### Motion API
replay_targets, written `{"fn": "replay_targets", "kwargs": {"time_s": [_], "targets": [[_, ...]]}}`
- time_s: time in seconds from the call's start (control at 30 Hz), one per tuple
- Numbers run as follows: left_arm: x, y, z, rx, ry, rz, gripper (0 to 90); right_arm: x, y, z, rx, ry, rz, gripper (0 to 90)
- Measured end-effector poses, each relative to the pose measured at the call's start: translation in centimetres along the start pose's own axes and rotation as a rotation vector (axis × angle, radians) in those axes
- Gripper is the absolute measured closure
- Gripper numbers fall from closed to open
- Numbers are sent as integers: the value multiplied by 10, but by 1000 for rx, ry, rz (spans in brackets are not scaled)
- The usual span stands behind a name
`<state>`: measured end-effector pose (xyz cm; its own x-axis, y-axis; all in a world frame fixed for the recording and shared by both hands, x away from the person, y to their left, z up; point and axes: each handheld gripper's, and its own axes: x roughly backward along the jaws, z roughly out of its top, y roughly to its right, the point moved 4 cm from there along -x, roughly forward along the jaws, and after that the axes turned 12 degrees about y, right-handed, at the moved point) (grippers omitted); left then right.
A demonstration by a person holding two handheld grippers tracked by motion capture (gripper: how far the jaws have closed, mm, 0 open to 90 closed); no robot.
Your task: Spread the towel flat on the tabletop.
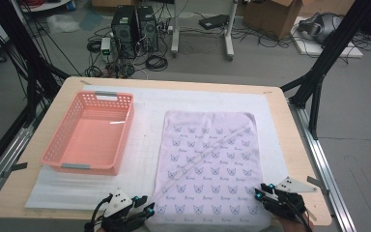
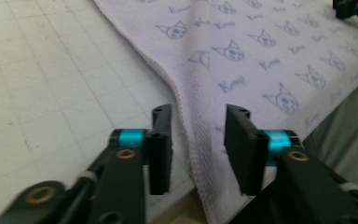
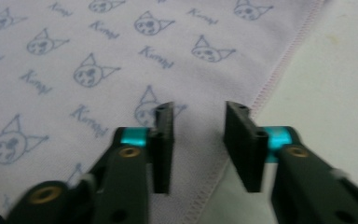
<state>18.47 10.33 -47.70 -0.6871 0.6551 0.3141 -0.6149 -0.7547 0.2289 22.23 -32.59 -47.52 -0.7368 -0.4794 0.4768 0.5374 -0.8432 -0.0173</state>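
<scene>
A: High view first. Where is the towel (image 1: 207, 166)?

B: Flat on the white mat (image 1: 145, 104), on the right half of the table (image 1: 297, 145). It is pale lilac with small cat faces printed in rows, and a crease runs slantwise across it. Its near edge lies at the table's near edge.

A: And the basket (image 1: 91, 134)?

B: Pink, with nothing in it, on the mat's left part, well apart from the towel.

A: The left gripper (image 1: 145, 211)?

B: At the towel's near left corner. In the left gripper view (image 2: 198, 147) the jaws stand partly open, with the towel's stitched side edge running up between them. The pads do not press on the cloth, so nothing is held.

A: The right gripper (image 1: 260, 191)?

B: At the near right corner, with a hand (image 1: 290, 220) behind it. In the right gripper view (image 3: 198, 144) the jaws are also partly open over the cloth, and the hemmed right edge passes under the right-hand jaw. There is a clear gap between the pads, and it has no hold on anything.

A: Can one gripper be seen from the other?

B: Yes. In the left gripper view, the right gripper's tip with its teal band sits at the top right corner, across the towel.

A: Anything past the table?

B: Two computer towers (image 1: 135, 26) and loose cables on the floor, and a cardboard box (image 1: 273, 14) farther right.
</scene>
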Motion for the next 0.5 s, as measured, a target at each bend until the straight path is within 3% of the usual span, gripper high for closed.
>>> {"fn": "replay_targets", "kwargs": {"time_s": [0.03, 0.23, 0.3, 0.4, 0.5], "targets": [[-1, -1, 0, -1, 5, 2, 552, 2, -1, 0, 12, -14, 16, 886], [-9, -4, 7, 12, 35, -1, 493, 24, 8, -6, 53, -69, -23, 891], [-13, -5, 8, 17, 36, -4, 493, 35, 12, -11, 38, -74, -30, 888], [-21, -2, 7, 20, 14, -17, 510, 40, 15, -14, 7, -40, -12, 728], [-29, 5, 4, 13, -23, -47, 578, 41, 18, -12, -17, -4, -30, 670]]}}
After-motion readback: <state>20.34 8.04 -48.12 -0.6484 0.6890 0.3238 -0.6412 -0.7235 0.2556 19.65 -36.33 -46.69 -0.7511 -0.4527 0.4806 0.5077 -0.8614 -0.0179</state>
